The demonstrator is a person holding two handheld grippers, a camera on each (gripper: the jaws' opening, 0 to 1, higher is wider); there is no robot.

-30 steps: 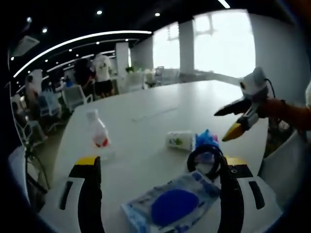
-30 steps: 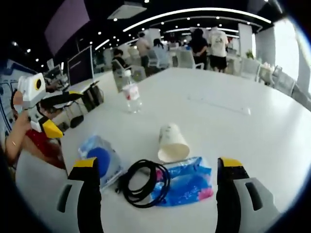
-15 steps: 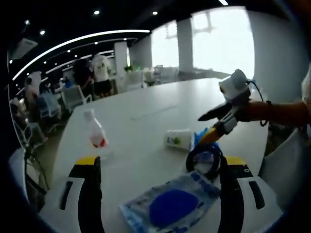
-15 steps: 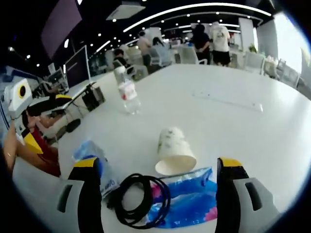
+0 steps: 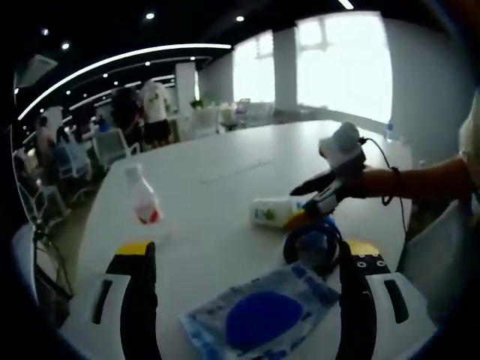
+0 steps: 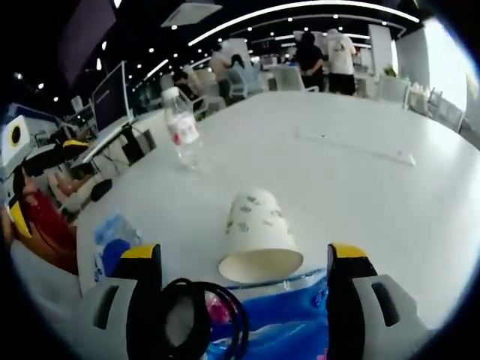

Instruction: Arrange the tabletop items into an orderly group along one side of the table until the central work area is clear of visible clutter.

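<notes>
On the white table [image 5: 225,180] a paper cup [image 5: 271,211] lies on its side. In front of it a black cable coil [image 5: 315,244] rests on a blue packet [image 5: 321,241]. A flat packet with a blue disc [image 5: 259,321] lies between the open jaws of my left gripper [image 5: 244,251], untouched. A clear bottle [image 5: 140,201] with a red label stands to the left. My right gripper [image 5: 296,206] reaches in from the right, open, its tips at the cup and coil. In the right gripper view the cup [image 6: 259,236] lies just ahead of my open right gripper [image 6: 244,255], over the coil [image 6: 202,322] and blue packet [image 6: 292,330].
The bottle [image 6: 182,133] stands far left on the table [image 6: 375,187], and the disc packet [image 6: 112,251] lies near the left edge. My left gripper [image 6: 51,180] shows at that edge over a red sleeve. Behind are people, chairs, desks and a monitor [image 6: 109,97].
My right gripper has come forward and down onto the cup and cable coil, so they look larger in its view. The left gripper has hardly moved. Nothing has been picked up.
</notes>
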